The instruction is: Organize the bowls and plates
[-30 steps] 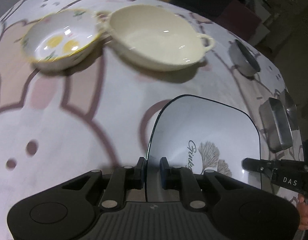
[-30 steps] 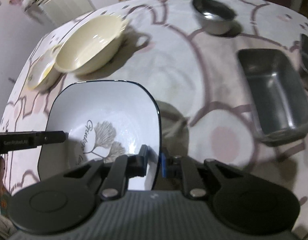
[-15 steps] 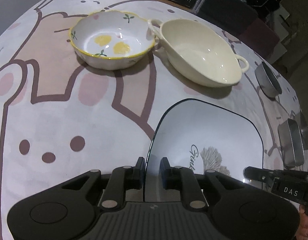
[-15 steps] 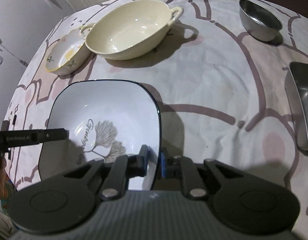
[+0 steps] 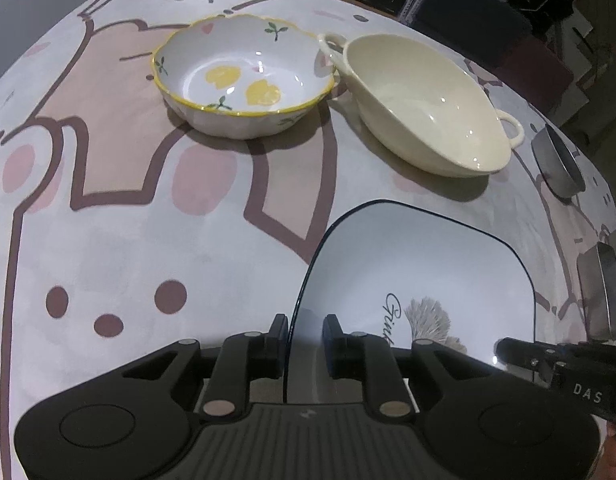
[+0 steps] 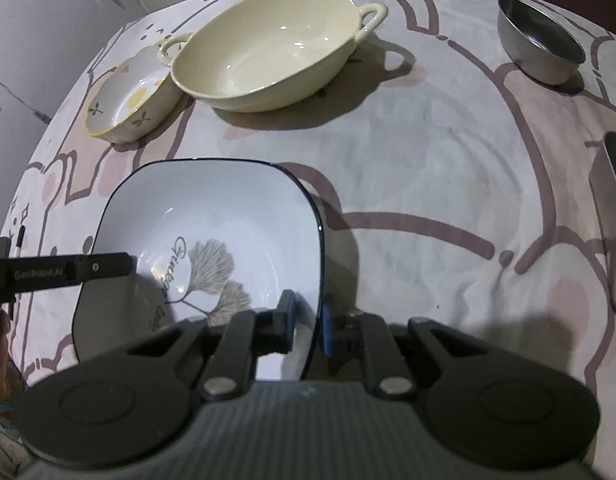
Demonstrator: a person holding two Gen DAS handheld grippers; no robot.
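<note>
A square white plate with a dark rim and a leaf drawing is held between both grippers, low over the tablecloth. My left gripper is shut on the plate's left rim. My right gripper is shut on the plate's right rim. Each gripper's finger shows in the other's view, reaching over the plate. Beyond the plate stand a scalloped lemon-pattern bowl and a cream two-handled bowl, side by side and touching. In the right wrist view the lemon bowl sits left of the cream bowl.
A small steel bowl stands at the far right of the table. A steel rectangular tray lies at the right edge. The cartoon-print tablecloth covers the table. Dark chairs and a sign stand behind the far edge.
Both grippers have carried the plate leftwards across the table. The steel tray has slid to the right edge of the right wrist view, and the two bowls sit more centrally in the left wrist view.
</note>
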